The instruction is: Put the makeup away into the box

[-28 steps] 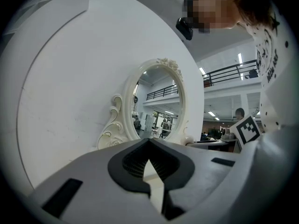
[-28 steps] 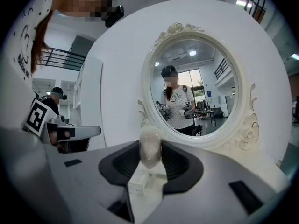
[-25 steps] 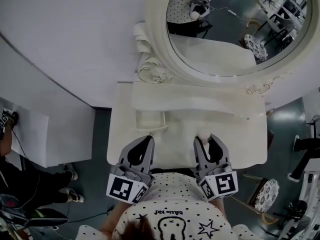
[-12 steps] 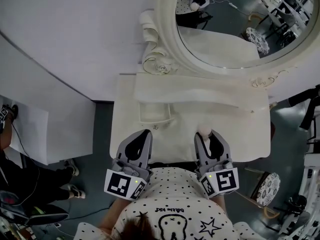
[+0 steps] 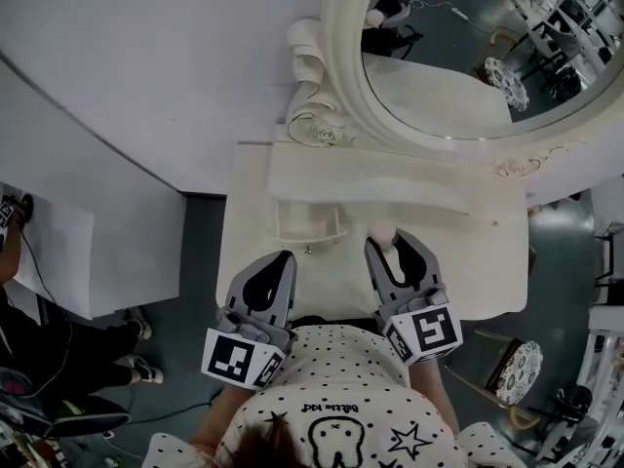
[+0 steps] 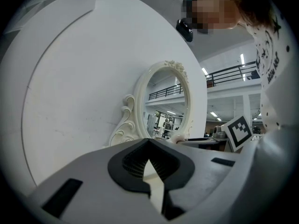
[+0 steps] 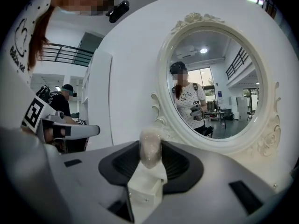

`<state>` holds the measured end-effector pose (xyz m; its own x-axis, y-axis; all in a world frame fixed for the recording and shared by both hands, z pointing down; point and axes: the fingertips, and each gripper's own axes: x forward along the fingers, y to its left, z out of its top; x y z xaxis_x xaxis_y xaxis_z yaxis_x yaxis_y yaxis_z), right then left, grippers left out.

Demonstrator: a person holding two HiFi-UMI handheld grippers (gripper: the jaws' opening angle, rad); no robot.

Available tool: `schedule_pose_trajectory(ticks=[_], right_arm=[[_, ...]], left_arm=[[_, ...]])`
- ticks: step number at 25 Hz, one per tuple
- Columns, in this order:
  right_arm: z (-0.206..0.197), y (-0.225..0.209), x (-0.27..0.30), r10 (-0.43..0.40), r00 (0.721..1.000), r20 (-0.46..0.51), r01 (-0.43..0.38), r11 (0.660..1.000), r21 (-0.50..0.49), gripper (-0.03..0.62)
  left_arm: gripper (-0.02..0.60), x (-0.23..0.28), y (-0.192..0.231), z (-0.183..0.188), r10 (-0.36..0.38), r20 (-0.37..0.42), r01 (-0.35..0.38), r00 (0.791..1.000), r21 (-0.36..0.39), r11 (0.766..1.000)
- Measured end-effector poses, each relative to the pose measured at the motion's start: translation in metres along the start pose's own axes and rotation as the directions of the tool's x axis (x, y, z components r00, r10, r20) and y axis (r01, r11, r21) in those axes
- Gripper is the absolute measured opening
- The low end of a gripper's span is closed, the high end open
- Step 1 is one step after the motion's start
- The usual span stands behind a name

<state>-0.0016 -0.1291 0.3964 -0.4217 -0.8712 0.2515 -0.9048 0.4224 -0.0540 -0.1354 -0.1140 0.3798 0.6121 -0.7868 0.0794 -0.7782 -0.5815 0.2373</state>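
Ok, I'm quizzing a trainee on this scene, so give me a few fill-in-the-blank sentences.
1. The right gripper is shut on the ___.
2. In the head view, the box lies to the ___ of the right gripper.
3. The left gripper holds ___.
4. The frame of the mirror is ___.
Missing: makeup; left; nothing; white.

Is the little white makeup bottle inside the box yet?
Out. The right gripper holds the makeup bottle clamped between its jaws, beside the box, not in it.
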Motion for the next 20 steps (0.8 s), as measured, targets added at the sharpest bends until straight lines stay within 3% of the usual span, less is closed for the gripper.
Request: schedule_pose_trajectory(ticks=[10, 20], right_arm=[[-0.026, 0.018, 0.073, 0.115, 0.991, -0.075, -0.117, 0.993, -0.027, 0.144], [-0.091, 0.037, 0.124, 0.194, 0.953, -0.232, -0.207, 0.978, -0.033, 0.144]], left_arm=[[-0.005, -0.006, 0.021, -0.004, 0.074, -0.007, -0.074, 0.997, -0.021, 0.997], [-0.005, -0.004, 0.025, -0.004, 0.083, -0.013, -0.084, 0.996, -0.024, 0.996]])
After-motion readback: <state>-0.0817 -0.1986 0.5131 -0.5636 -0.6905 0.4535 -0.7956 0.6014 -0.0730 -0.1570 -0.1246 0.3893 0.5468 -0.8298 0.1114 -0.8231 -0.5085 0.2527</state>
